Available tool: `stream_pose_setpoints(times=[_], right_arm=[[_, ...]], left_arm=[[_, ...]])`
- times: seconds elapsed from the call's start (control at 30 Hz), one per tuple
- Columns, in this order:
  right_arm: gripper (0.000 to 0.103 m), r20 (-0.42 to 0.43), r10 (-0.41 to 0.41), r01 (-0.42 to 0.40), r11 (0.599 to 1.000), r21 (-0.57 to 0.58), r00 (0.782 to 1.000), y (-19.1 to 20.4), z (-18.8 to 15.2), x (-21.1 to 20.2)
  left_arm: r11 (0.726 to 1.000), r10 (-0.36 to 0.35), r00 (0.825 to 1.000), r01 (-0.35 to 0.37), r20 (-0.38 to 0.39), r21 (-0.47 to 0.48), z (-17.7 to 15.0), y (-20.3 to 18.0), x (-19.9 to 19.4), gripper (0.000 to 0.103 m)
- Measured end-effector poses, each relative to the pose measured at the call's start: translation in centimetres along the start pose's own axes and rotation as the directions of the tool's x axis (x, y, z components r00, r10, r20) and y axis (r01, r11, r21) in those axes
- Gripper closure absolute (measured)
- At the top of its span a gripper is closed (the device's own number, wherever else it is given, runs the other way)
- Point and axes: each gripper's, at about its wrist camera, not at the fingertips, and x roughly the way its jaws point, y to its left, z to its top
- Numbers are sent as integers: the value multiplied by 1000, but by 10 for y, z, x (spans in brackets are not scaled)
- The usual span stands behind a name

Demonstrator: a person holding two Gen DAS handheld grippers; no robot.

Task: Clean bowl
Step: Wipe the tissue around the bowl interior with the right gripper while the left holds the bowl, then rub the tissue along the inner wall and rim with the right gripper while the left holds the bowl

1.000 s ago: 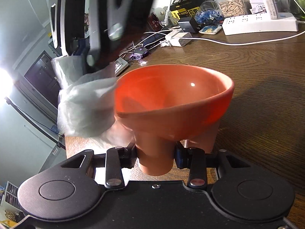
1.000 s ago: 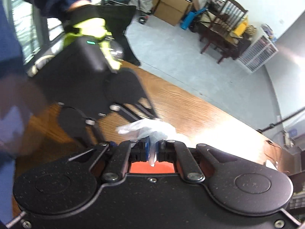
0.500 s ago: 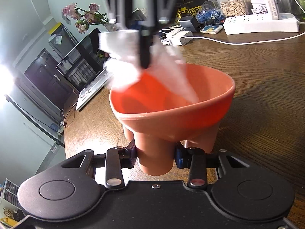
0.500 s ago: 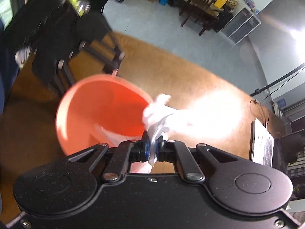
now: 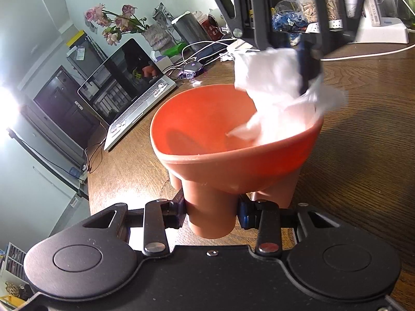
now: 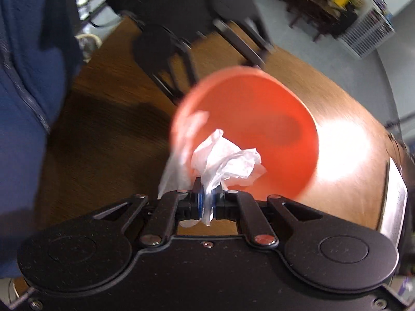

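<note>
**Desk, bowl and tissue in a cluttered room**

Dark, grained wood ran under everything: the desk (image 5: pixel 363 171) carried a strong glare patch where window light hit it, bright in both views. I had my left hand-held gripper (image 5: pixel 210 211) clamped on one of the short legs under the orange bowl (image 5: pixel 207 129), so the bowl sat raised off the desk and tilted, its mouth turned up and away from me. My right hand-held gripper (image 6: pixel 206 204) was pinched tight on a crumpled white tissue (image 6: pixel 225 160), which pressed against the inner wall of the bowl near its rim; some of the tissue draped over the rim to the outside.

Along the desk's left edge an open laptop (image 5: pixel 124 88) stood with its screen dark, and behind it a vase of pink flowers (image 5: pixel 114 23). A purple mouse (image 5: pixel 190 68) lay among white cables (image 5: pixel 202 49) towards the back. Further right, a white power strip (image 5: pixel 381 31) and bags and tubs of small parts crowded the far edge, partly hidden by my right tool.

Beyond the desk the floor (image 6: pixel 290 39) was pale grey, with dark wooden chairs and a white wire rack (image 6: pixel 368 33) against the far wall, all blurred. My blue sleeve (image 6: pixel 33 59) filled the left of the right-hand view.
</note>
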Motion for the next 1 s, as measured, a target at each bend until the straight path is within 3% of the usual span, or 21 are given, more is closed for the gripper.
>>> stream_pose_setpoints(times=[0.2, 0.33, 0.7, 1.0], right_arm=[[97, 107, -38, 42, 998, -40, 994, -8, 35, -3], [97, 118, -80, 83, 996, -23, 990, -32, 42, 5], [97, 20, -163, 159, 978, 137, 986, -81, 9, 9], [97, -54, -114, 120, 983, 136, 992, -73, -18, 7]], left_arm=[[1000, -11, 1000, 11, -12, 7, -1, 0, -1, 65], [1000, -10, 1000, 10, -19, 6, -3, 1, -2, 65], [1000, -14, 1000, 14, -21, -3, -4, 3, -1, 65], [1000, -14, 1000, 14, -18, -8, -4, 3, 0, 65]])
